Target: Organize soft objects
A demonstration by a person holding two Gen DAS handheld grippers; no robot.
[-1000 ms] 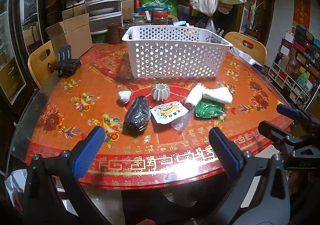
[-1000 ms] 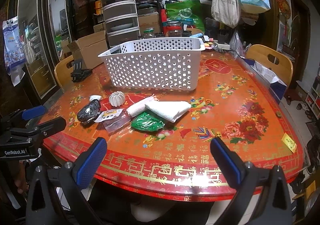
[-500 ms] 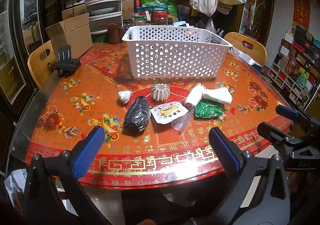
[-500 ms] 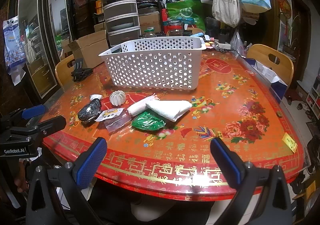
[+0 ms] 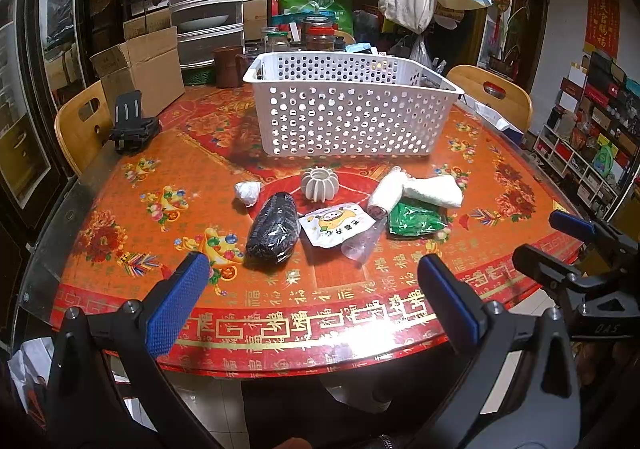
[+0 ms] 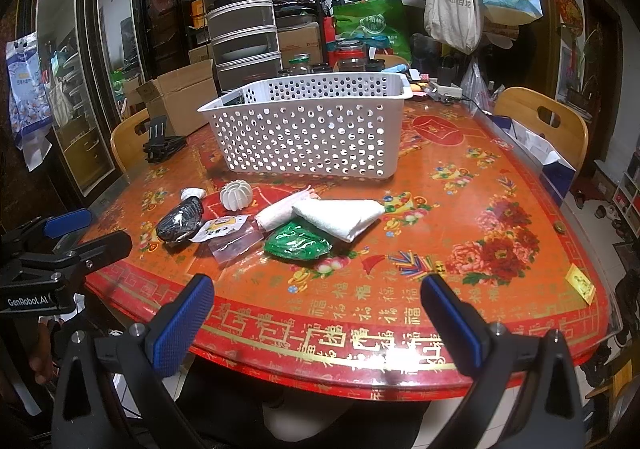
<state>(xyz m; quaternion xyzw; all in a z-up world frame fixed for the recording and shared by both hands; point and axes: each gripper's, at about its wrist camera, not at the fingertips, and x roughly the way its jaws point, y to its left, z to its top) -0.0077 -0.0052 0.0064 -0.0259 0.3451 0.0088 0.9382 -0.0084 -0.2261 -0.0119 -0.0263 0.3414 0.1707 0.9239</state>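
A white perforated basket (image 5: 352, 117) (image 6: 312, 133) stands on the red patterned table. In front of it lie several soft items: a black mesh bundle (image 5: 274, 227) (image 6: 180, 223), a small white wad (image 5: 247, 191), a ribbed white pumpkin shape (image 5: 319, 183) (image 6: 236, 195), a cartoon pouch (image 5: 334, 223), a clear bag (image 6: 236, 243), a rolled white cloth (image 5: 386, 191), a folded white towel (image 6: 340, 215) and a green packet (image 5: 414, 217) (image 6: 298, 243). My left gripper (image 5: 312, 297) and right gripper (image 6: 316, 313) both hover open over the table's near edge, holding nothing.
A black folding stand (image 5: 132, 125) sits at the table's left side. Wooden chairs (image 5: 80, 125) (image 6: 548, 125) flank the table. A cardboard box (image 5: 140, 69), stacked containers and jars crowd the back. A yellow tag (image 6: 580, 283) lies near the right rim.
The right wrist view has shifted slightly, with the items sitting a little further right in it. Both grippers stay open and nothing on the table has moved.
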